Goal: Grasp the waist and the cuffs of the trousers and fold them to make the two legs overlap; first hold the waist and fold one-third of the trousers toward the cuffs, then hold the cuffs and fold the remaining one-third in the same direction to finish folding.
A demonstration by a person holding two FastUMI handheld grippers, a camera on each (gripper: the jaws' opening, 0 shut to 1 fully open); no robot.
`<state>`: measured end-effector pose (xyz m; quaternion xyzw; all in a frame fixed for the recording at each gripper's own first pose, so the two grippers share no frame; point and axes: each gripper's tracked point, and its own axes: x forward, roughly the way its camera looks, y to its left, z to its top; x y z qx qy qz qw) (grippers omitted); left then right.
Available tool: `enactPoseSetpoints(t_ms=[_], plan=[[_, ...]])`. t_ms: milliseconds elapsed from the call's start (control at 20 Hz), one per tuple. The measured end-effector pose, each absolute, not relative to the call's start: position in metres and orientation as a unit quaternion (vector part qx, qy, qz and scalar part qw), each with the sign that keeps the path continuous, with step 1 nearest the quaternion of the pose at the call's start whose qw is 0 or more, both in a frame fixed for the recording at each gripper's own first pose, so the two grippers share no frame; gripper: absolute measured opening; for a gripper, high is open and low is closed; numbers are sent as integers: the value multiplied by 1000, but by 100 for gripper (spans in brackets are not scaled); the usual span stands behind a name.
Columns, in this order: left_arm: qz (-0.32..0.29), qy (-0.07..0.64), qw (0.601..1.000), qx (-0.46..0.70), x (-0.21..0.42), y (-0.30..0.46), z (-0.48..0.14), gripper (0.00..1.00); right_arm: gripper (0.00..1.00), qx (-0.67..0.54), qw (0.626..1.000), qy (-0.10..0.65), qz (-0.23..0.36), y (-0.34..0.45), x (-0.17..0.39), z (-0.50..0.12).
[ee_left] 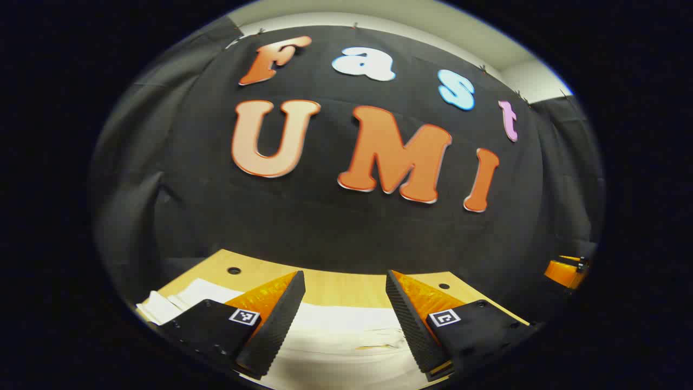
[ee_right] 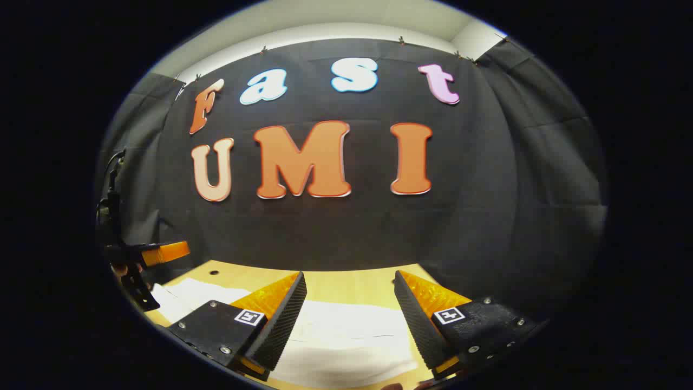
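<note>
On the counter (ee_left: 335, 284), the trousers (ee_left: 346, 336) are lying flat; the left tool (ee_left: 344, 309) and right tool (ee_right: 349, 311) are hovering above them, jaws wide, apparently readying a grasp.

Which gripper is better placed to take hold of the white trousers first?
Hard to pick; the left, slightly. Both the left gripper and the right gripper are open and raised above the white trousers on the table. In the left gripper view, folded edges lie close between its fingers.
</note>
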<state>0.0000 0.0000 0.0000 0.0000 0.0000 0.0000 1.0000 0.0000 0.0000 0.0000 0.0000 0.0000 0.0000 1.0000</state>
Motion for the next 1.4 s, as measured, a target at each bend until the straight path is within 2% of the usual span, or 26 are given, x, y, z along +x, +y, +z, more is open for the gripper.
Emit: enactPoseSetpoints(t_ms=[100,150,200,350,400,450,500,600,650,800,850,1050,1300,1350,1400], plan=[[32,-11,999,11,-20,65,19,99,98,8,1000,-18,10,42,2,12],[47,-20,998,24,-29,93,29,94,100,-2,1000,-21,14,60,4,14],[53,-28,998,36,-38,116,41,98,98,-19,1000,-11,14,72,7,10],[68,-48,995,58,-62,163,71,98,100,-51,998,8,21,103,7,-1],[82,-58,992,72,-68,179,78,98,98,-47,998,11,27,112,5,1],[94,-67,990,81,-73,189,84,94,98,-41,999,12,32,119,5,2],[101,-72,989,84,-78,197,89,94,98,-37,999,13,32,121,5,1],[94,-73,990,79,-80,197,88,98,98,-28,999,17,24,121,4,0],[91,-70,991,75,-78,198,85,94,98,-24,999,22,23,122,4,-2],[77,-58,993,63,-71,197,77,98,98,-21,999,29,15,116,-2,-6],[69,-54,994,62,-71,195,73,95,98,-20,999,33,9,112,-4,-7],[53,-41,996,56,-62,191,66,98,98,-6,999,39,-12,97,-7,-9],[58,-19,997,44,-56,199,56,99,98,26,997,74,-24,80,-8,-31],[60,-17,997,44,-56,201,55,95,98,43,995,82,-29,74,-8,-38],[62,-17,997,44,-57,204,56,98,98,66,993,90,-33,69,-6,-46]])
